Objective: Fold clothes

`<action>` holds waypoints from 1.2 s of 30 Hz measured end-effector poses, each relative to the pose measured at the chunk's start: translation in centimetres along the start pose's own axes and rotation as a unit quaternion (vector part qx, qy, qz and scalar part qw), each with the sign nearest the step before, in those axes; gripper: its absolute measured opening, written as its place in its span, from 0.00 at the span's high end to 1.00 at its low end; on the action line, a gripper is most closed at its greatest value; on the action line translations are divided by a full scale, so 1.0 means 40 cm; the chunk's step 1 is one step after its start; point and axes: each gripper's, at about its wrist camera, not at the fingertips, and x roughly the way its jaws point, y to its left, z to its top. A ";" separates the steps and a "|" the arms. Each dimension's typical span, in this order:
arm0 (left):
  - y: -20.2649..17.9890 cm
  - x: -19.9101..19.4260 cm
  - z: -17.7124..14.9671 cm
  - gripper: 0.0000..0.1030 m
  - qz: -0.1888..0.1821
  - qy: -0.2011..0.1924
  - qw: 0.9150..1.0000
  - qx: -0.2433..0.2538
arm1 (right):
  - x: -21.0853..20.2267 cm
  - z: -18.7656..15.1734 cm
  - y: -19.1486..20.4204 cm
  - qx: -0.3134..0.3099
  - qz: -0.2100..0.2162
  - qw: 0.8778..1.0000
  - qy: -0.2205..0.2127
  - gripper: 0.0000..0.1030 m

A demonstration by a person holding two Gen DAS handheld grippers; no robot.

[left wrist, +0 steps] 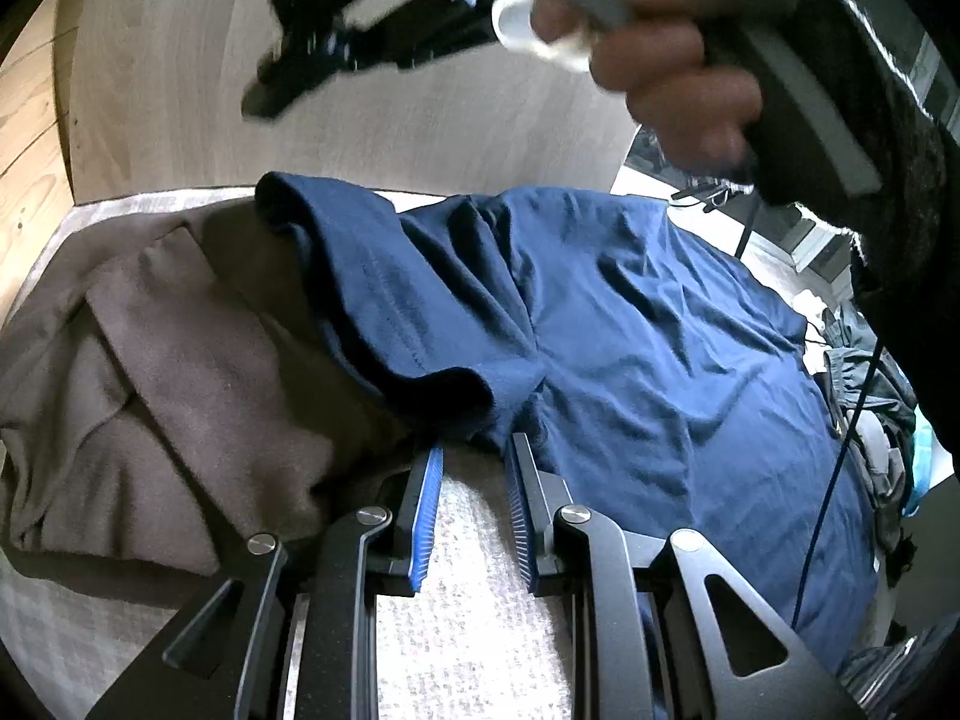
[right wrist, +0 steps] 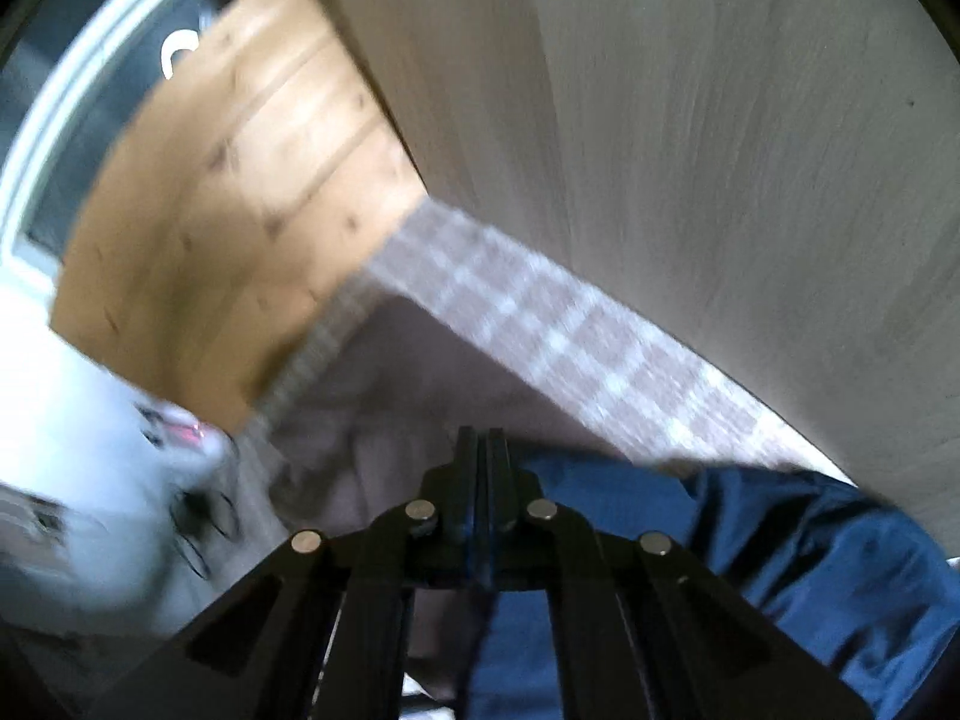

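Left gripper (left wrist: 474, 468): jaws spread, nothing between them. Blue ribbed pads (left wrist: 427, 516) face each other across a gap showing the pale nubby bedcover (left wrist: 474, 612). Fingertips sit right at the lower hem edge of the navy shirt (left wrist: 630, 324) — can't tell if they touch it.

Right gripper (right wrist: 480, 438): black fingers pressed together with no gap; can't tell whether any cloth is caught between them. Navy fabric bunches just right of and below it in the right wrist view. In the left wrist view the same tool shows at the top of the frame, blurred, held by a hand (left wrist: 672, 60) in a dark sleeve.

Shirt: soft knit, wrinkled, spread across centre and right of the left wrist frame. One sleeve with a stitched hem is flopped over toward upper left, its cuff rolled open and dark inside.

Brown garment (left wrist: 162, 384): matte, thicker weave, loosely folded at the left, with the sleeve overlapping its edge.

Behind: a pale wood-grain panel (left wrist: 360, 120); knotty pine boards (right wrist: 240, 192) upper left in the right wrist view, next to the checked bedcover.
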 end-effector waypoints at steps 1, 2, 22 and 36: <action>0.002 -0.001 -0.002 0.80 -0.002 0.001 1.000 -0.001 | 0.002 0.001 0.005 -0.006 -0.010 1.000 0.000 0.98; 0.004 -0.002 -0.004 0.80 -0.003 0.002 1.000 -0.001 | 0.006 0.001 0.011 -0.013 -0.021 1.000 0.001 0.97; 0.007 -0.009 -0.005 0.79 -0.003 0.003 1.000 0.007 | 0.046 -0.051 0.053 -0.059 -0.109 0.990 0.062 0.98; 0.026 0.015 0.012 0.72 0.002 -0.002 1.000 -0.017 | 0.062 -0.027 0.043 -0.031 -0.067 0.996 0.049 0.90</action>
